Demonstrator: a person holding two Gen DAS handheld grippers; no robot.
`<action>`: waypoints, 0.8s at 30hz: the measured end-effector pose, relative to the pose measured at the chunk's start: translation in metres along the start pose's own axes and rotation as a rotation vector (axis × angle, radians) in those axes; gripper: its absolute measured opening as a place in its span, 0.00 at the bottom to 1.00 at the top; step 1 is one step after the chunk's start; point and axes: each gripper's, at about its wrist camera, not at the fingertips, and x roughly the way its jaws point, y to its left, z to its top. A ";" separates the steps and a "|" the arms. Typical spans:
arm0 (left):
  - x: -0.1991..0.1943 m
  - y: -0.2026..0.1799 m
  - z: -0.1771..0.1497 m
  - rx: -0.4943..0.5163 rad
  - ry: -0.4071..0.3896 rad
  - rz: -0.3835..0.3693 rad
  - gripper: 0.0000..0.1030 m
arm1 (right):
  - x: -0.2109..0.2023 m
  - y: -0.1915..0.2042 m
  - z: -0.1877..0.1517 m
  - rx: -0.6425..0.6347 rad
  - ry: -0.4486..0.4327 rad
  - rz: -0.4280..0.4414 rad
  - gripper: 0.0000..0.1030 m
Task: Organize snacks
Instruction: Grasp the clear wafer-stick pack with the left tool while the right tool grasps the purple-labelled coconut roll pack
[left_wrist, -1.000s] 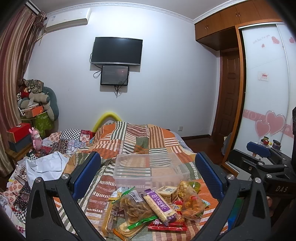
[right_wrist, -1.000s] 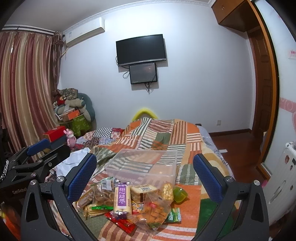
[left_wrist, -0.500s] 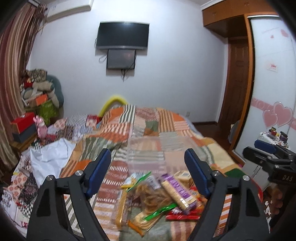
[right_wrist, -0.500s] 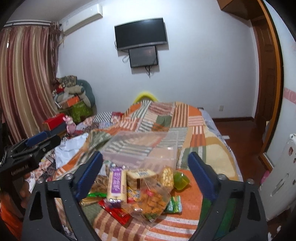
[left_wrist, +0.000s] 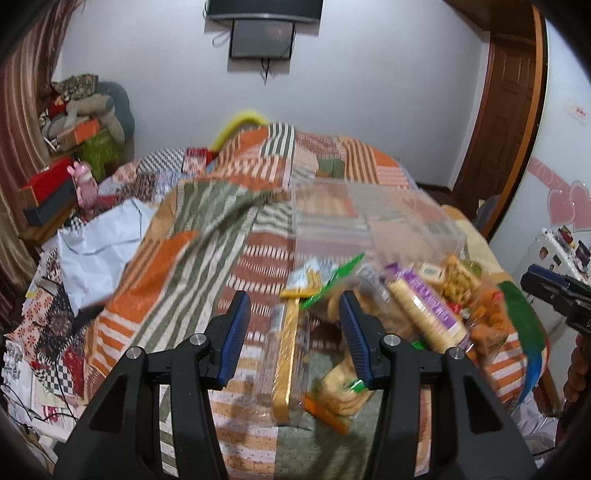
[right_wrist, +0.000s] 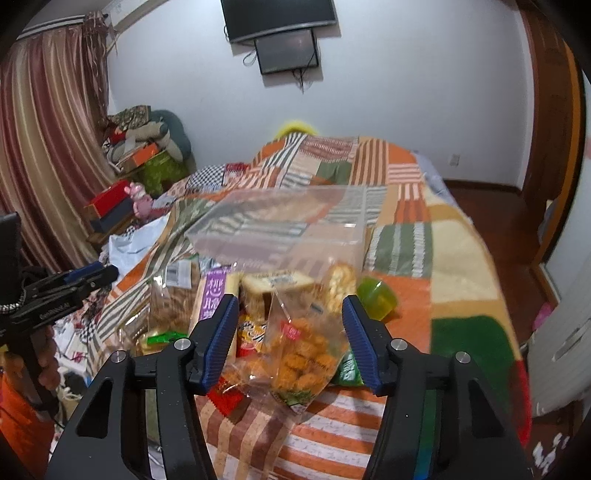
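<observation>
A heap of snack packets lies on the patchwork bedspread (left_wrist: 192, 266) in front of a clear plastic bin (left_wrist: 369, 221) (right_wrist: 280, 229). My left gripper (left_wrist: 295, 332) hovers over the heap's left side, jaws closing, with a long clear packet holding a yellow bar (left_wrist: 284, 362) lying between and below the pads, untouched. My right gripper (right_wrist: 291, 339) hangs over a clear bag of orange fried bites (right_wrist: 299, 354), jaws closing around it, pads not seen pressing. A purple cracker packet (left_wrist: 424, 306) (right_wrist: 212, 295) lies mid-heap. Each gripper shows at the edge of the other's view.
A green cup (right_wrist: 375, 297) sits right of the heap. White crumpled paper (left_wrist: 99, 247) lies on the bed's left side. A red box (left_wrist: 48, 181) and a pink toy (left_wrist: 85, 181) stand by the curtain. The bed's right edge drops to a wooden floor (right_wrist: 491, 218).
Both grippers have sunk toward the snack heap and tipped downward, so the heap looms larger. Both pairs of jaws have narrowed from wide open.
</observation>
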 end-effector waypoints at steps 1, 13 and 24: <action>0.005 0.001 -0.002 0.003 0.016 0.003 0.48 | 0.003 0.001 0.000 0.002 0.008 0.012 0.53; 0.055 0.010 -0.022 -0.013 0.172 -0.032 0.48 | 0.046 0.033 0.003 -0.046 0.086 0.135 0.48; 0.091 0.018 -0.032 -0.047 0.237 -0.054 0.48 | 0.075 0.048 -0.004 -0.097 0.153 0.144 0.45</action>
